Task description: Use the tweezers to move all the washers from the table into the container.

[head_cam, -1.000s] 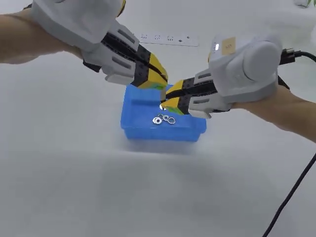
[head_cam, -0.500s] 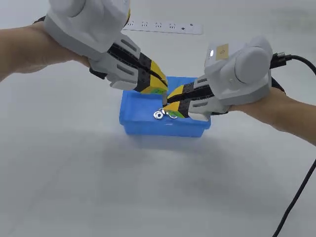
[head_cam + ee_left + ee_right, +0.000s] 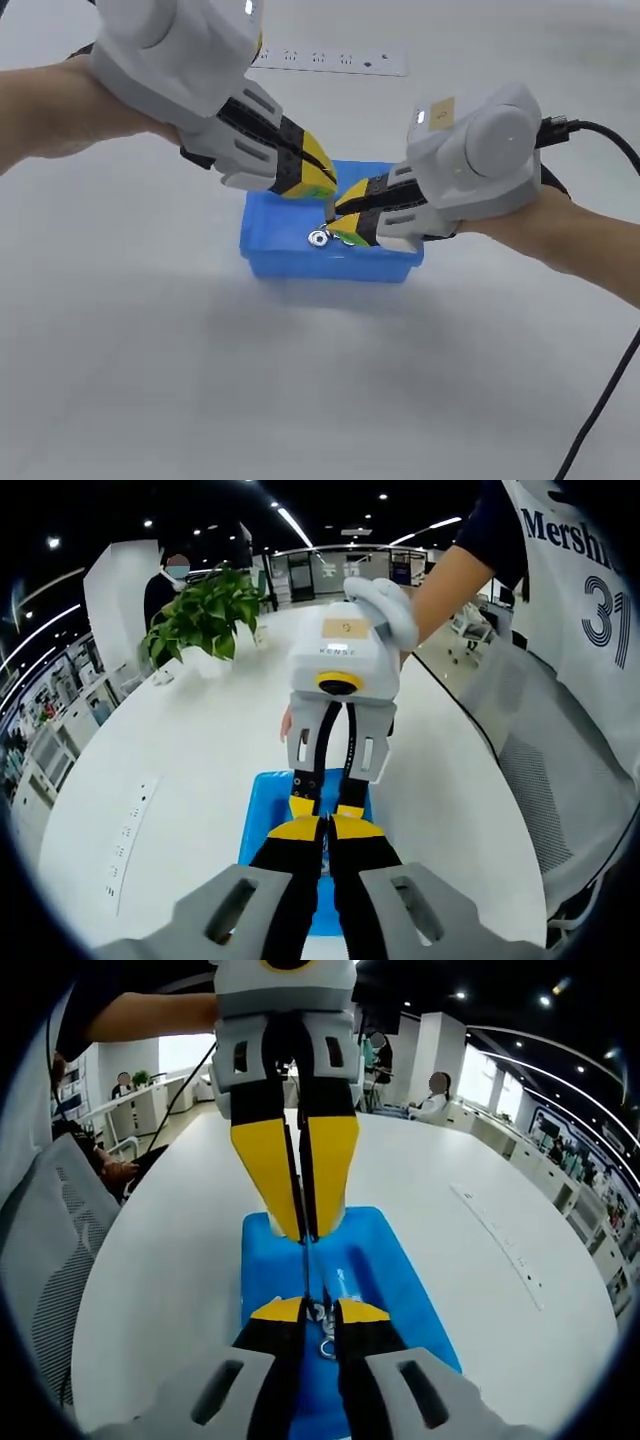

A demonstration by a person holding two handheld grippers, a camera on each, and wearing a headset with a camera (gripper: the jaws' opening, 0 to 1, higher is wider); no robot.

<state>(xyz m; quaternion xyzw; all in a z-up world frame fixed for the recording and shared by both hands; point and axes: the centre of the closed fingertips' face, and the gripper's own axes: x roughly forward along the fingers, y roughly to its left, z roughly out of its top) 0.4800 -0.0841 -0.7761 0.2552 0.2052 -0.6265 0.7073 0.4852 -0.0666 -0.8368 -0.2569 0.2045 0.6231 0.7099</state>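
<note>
Silver washers (image 3: 320, 238) beside right fingers (image 3: 352, 222)

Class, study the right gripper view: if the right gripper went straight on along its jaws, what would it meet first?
Most likely the left gripper, whose yellow tips face it just ahead above the blue container; the exact gap is unclear.

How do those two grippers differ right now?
The left gripper sits higher, over the far side of the blue container, pinching thin tweezers; the right gripper dips lower, tips beside the washers inside. Both have yellow-and-black fingers aimed at each other.
</note>
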